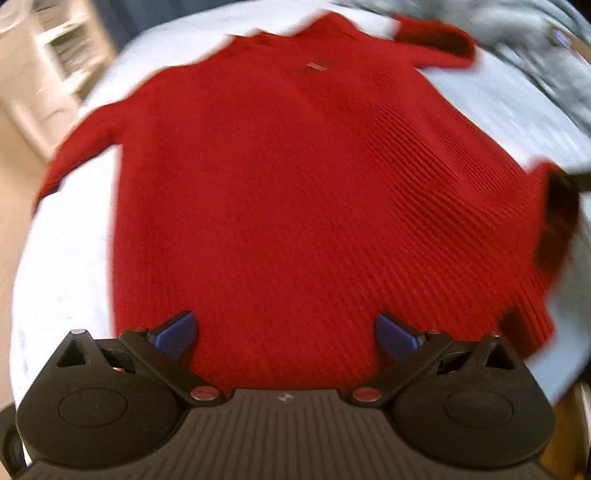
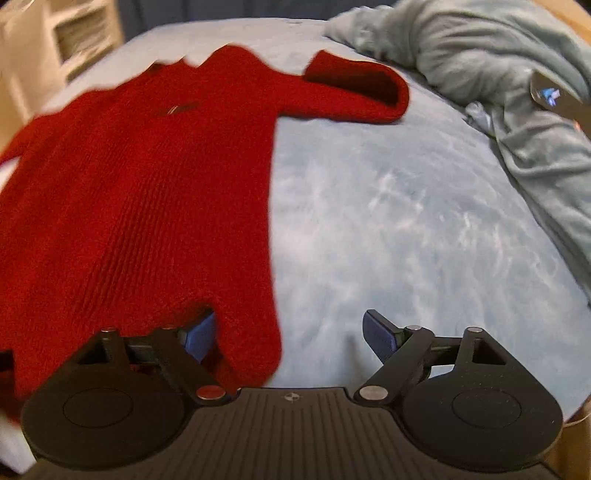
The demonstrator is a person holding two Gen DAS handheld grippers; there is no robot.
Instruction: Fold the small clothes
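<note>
Red sweater [image 1: 295, 192] spread flat on the bed [image 2: 406, 221], both the left hand-held gripper [image 1: 284, 336] and right hand-held gripper [image 2: 291, 336] gaping wide over its hem, pinching nothing.

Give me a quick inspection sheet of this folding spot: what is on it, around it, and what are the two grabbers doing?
Surface: pale blue bedcover, soft and slightly mottled.
Job's things: one red knitted sweater spread flat, neck at the far end; its right sleeve is bent back on itself.
Clutter: a rumpled grey-green blanket at the far right edge, with a dark flat item on it, too blurred to identify.
Grippers: left gripper open over the hem, gripping nothing; right gripper open, the sweater's lower right corner draped over one finger, not clamped.
Cables: nothing seen.
Surroundings: pale shelving at the far left, blurred.
</note>
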